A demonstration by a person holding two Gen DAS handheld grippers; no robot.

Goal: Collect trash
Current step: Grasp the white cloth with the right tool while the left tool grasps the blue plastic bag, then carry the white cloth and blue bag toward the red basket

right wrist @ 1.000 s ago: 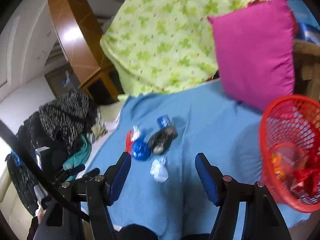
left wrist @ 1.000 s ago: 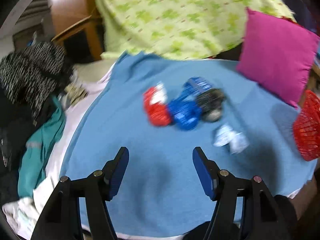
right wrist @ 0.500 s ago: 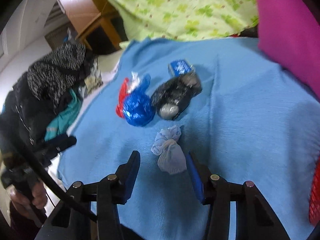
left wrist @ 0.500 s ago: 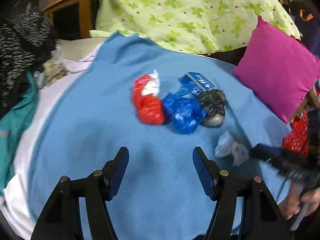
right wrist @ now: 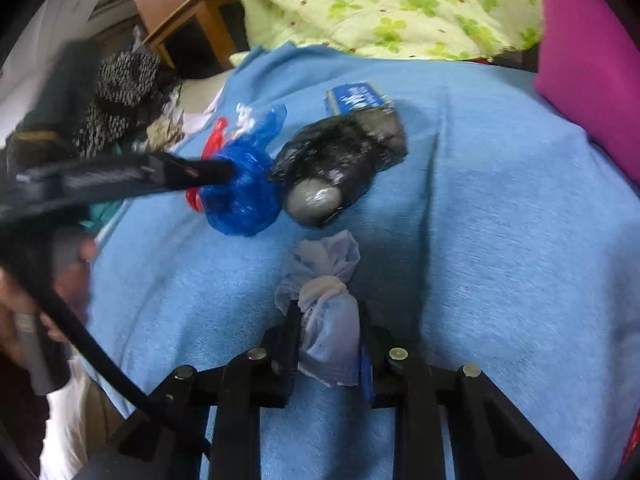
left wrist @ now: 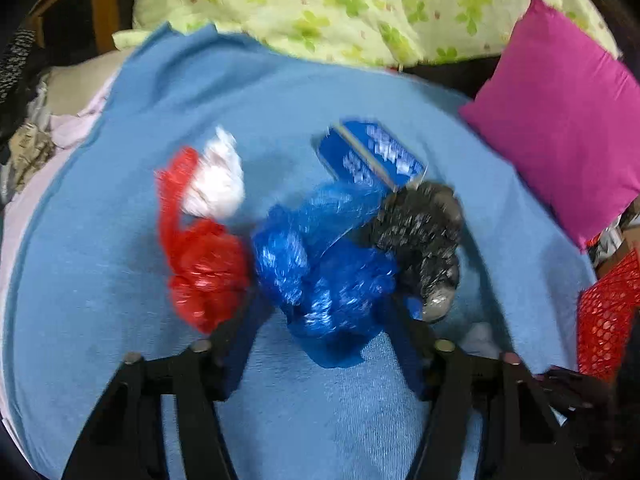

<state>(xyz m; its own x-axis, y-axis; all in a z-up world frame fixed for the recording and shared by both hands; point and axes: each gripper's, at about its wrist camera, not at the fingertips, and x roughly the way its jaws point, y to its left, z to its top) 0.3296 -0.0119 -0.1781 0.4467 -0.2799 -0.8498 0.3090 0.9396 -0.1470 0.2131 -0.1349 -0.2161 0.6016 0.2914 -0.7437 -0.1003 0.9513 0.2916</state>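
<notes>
Knotted trash bags lie on a blue blanket (left wrist: 120, 320). My left gripper (left wrist: 324, 312) is open, its fingers on either side of the blue bag (left wrist: 324, 276). A red and white bag (left wrist: 200, 248) lies to its left, a black bag (left wrist: 424, 240) and a blue carton (left wrist: 376, 160) to its right. In the right wrist view my right gripper (right wrist: 330, 344) is shut on the small white-blue bag (right wrist: 328, 320), which rests on the blanket. The blue bag (right wrist: 244, 196), black bag (right wrist: 332, 168) and carton (right wrist: 356, 98) lie beyond it.
A red mesh basket (left wrist: 608, 308) stands at the blanket's right edge. A magenta pillow (left wrist: 560, 128) and a green floral sheet (left wrist: 340, 8) lie behind. Clothes (right wrist: 120, 88) are piled at the left. The left gripper's body (right wrist: 120, 176) crosses the right wrist view.
Both grippers moved forward and down to the trash. The left one now straddles the blue bag. The right one closed on the small white-blue bag.
</notes>
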